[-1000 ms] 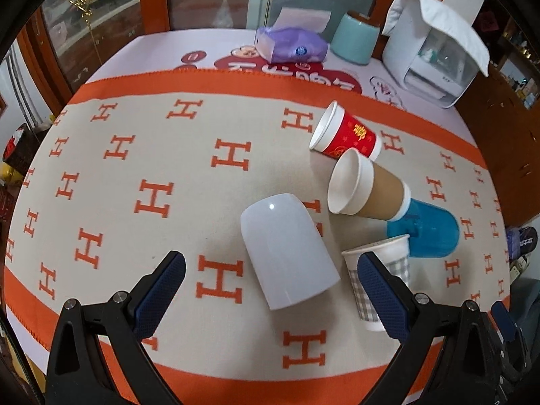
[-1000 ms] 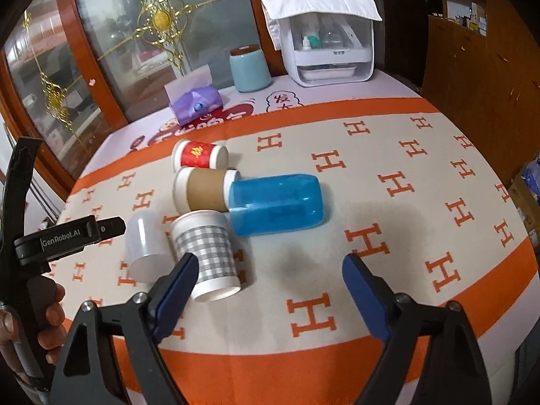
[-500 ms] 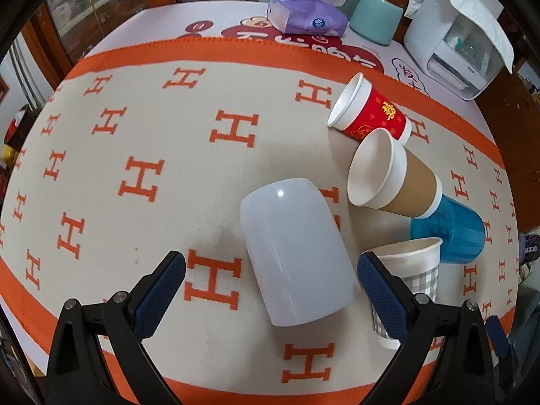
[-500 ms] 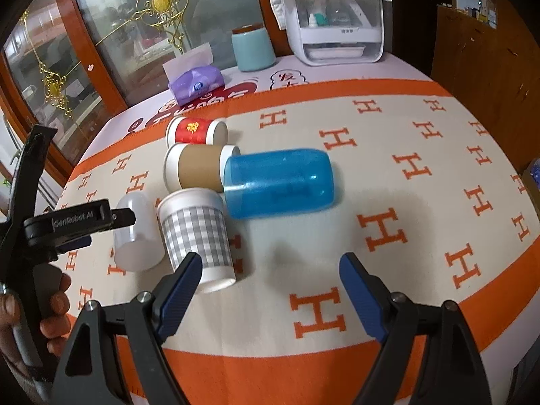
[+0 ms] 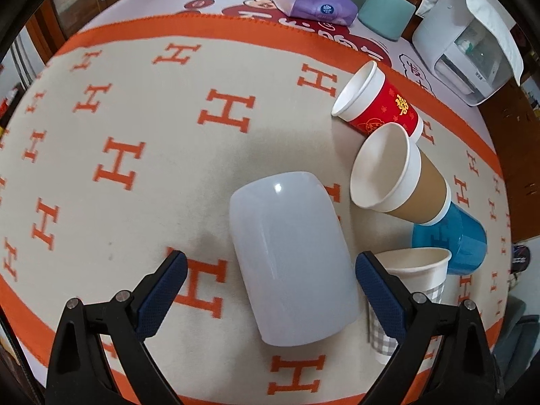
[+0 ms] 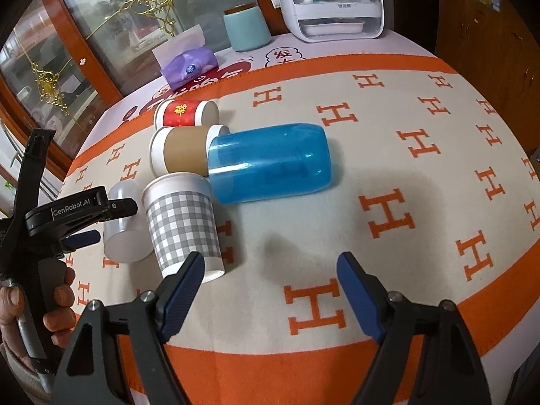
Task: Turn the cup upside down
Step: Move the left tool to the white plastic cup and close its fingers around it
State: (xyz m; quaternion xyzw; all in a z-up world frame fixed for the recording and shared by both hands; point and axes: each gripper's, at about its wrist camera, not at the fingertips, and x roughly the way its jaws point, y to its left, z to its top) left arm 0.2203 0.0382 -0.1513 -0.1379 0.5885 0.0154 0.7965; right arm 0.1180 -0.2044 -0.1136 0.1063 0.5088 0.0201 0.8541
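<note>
A frosted white plastic cup (image 5: 290, 260) lies on its side on the cloth, its closed end away from me; it also shows in the right wrist view (image 6: 126, 226). My left gripper (image 5: 270, 276) is open, its fingers on either side of the cup's near end, not touching it. A grey checked paper cup (image 6: 182, 222) stands upright beside it (image 5: 411, 280). A blue plastic cup (image 6: 270, 165), a brown paper cup (image 5: 398, 179) and a red paper cup (image 5: 378, 108) lie on their sides. My right gripper (image 6: 270, 280) is open and empty, over bare cloth near the checked cup.
The table wears a beige cloth with orange H marks (image 5: 135, 135). At the back stand a purple tissue pack (image 5: 314, 0), a teal canister (image 5: 384, 13) and a white appliance (image 5: 465, 50). A wooden cabinet (image 6: 489, 40) stands at the right.
My left gripper has moved forward and down, so its fingers now flank the white cup. My right gripper has moved closer to the blue and checked cups. The cups have not moved.
</note>
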